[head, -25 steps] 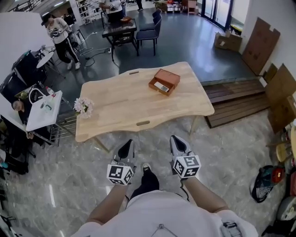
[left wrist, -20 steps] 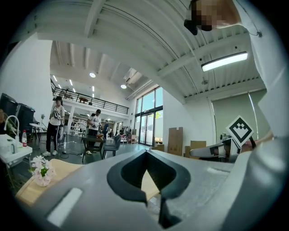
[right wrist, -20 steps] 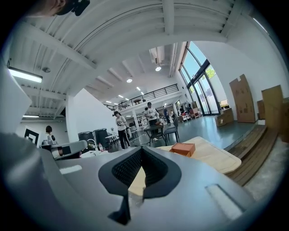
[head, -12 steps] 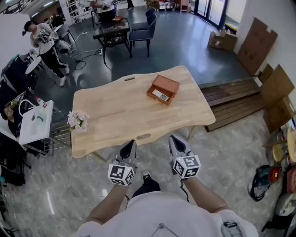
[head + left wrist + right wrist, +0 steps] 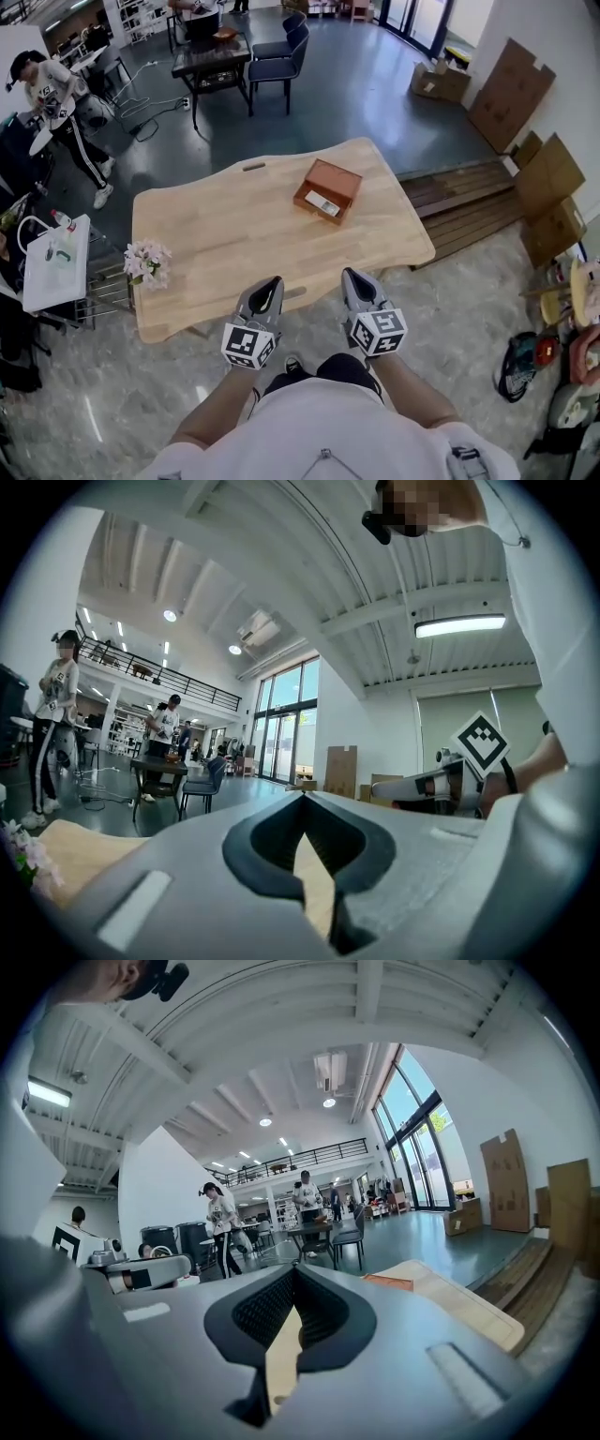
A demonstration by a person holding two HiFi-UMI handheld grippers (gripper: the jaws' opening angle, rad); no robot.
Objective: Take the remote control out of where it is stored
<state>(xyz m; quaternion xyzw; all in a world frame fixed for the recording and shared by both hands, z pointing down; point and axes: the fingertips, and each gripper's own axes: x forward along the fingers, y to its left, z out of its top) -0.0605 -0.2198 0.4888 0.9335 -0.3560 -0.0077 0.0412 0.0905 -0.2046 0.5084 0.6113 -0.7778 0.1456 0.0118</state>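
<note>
A brown box [image 5: 328, 188] lies on the far right part of the wooden table [image 5: 234, 234], its drawer pulled out a little with a pale remote control [image 5: 327, 207] showing in it. Both grippers hover low at the table's near edge, well short of the box. My left gripper [image 5: 272, 282] is shut with nothing in it, and so is my right gripper [image 5: 348, 274]. In the left gripper view the jaw tips [image 5: 303, 797] meet over bare tabletop. The right gripper view shows closed tips [image 5: 293, 1267] and the box [image 5: 386, 1282] far ahead.
A small bunch of pale flowers [image 5: 146, 262] stands at the table's left near corner. A white side table [image 5: 52, 267] is left of it, a wooden platform [image 5: 469, 192] and cardboard boxes to the right. A person [image 5: 52, 94] stands far left; bags [image 5: 520, 361] lie on the floor.
I have stepped closer to the table: it has slid toward me, and both gripper tips now reach its near edge. The grippers stay shut and side by side.
</note>
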